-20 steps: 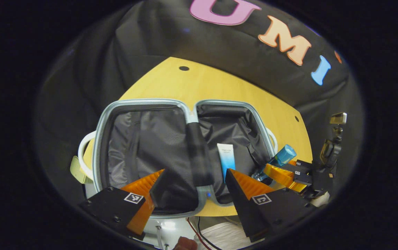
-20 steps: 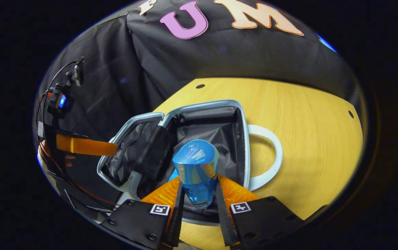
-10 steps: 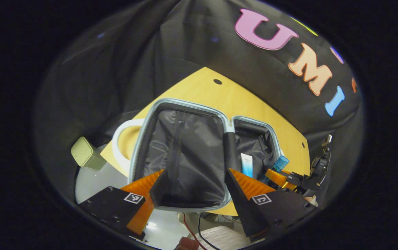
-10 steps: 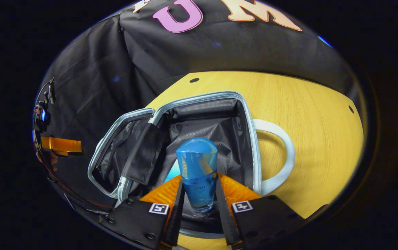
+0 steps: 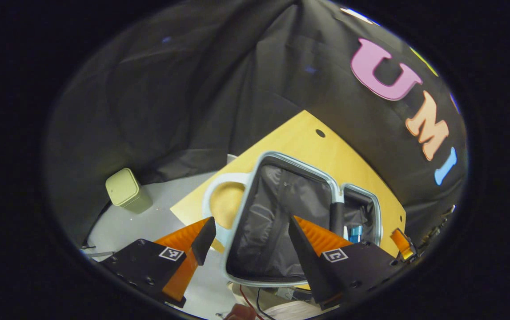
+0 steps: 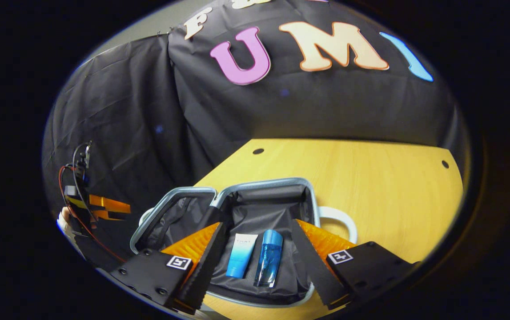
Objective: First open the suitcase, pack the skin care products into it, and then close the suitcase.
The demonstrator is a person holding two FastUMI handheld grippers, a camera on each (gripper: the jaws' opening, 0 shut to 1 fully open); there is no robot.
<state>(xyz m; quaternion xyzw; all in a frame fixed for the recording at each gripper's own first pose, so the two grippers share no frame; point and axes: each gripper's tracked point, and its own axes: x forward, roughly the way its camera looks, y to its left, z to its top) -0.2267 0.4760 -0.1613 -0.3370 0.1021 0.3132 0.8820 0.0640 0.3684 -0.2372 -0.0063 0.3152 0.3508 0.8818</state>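
The suitcase (image 6: 268, 182) lies open on the yellow table (image 6: 370, 178), both black-lined halves facing up. In its right half a white-and-blue tube (image 6: 240, 255) and a blue bottle (image 6: 269, 258) lie side by side. My right gripper (image 6: 258, 224) hangs open above them, touching neither. In the left gripper view the suitcase (image 5: 301, 166) sits to the right, with the blue bottle (image 5: 356, 232) just showing in the far half. My left gripper (image 5: 251, 222) is open and holds nothing, over the near edge of the left half and its white handle (image 5: 219, 209).
A pale green bin (image 5: 126, 193) stands on the grey floor left of the table. The suitcase's other white handle (image 6: 339, 218) lies on bare tabletop to the right. The left gripper (image 6: 103, 206) and a hand show far left in the right gripper view.
My right gripper has let go of the blue bottle, which now lies beside the tube, and has drawn back. My left gripper has swung off to the left.
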